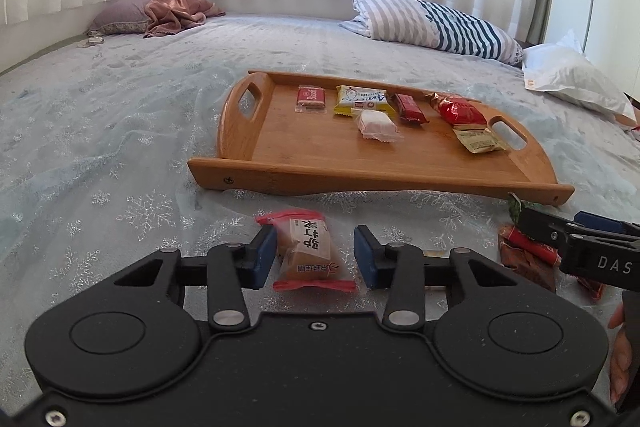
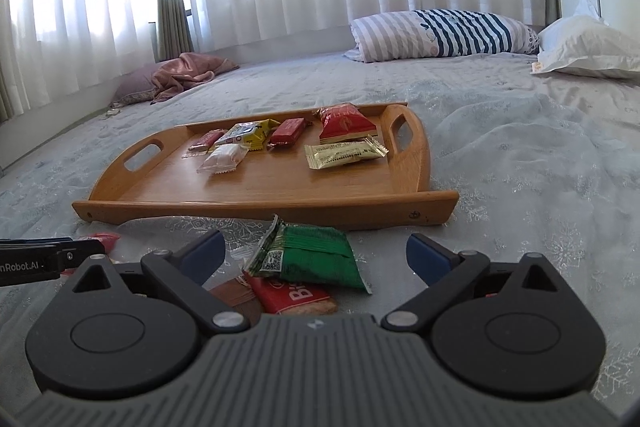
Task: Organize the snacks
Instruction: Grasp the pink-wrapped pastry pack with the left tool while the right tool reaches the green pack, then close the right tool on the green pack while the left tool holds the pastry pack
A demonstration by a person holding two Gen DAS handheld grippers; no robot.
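A wooden tray (image 1: 304, 163) (image 2: 256, 193) lies on the bed with several wrapped snacks at its far side. My left gripper (image 1: 315, 255) is open around a clear cake packet with red ends (image 1: 310, 251) on the bedspread; one pad is close to its left side, the other stands apart. My right gripper (image 2: 316, 259) is wide open over a green packet (image 2: 312, 255), a red biscuit packet (image 2: 296, 297) and a brown packet (image 2: 236, 293). The right gripper shows in the left wrist view (image 1: 560, 235) above the red and brown packets (image 1: 528, 255).
A striped pillow (image 1: 436, 23) (image 2: 440, 35) and a white pillow (image 1: 576, 79) (image 2: 588, 47) lie at the far right. A pink blanket on a mauve pillow (image 1: 160, 13) (image 2: 180, 75) lies at the far left. Curtains hang behind.
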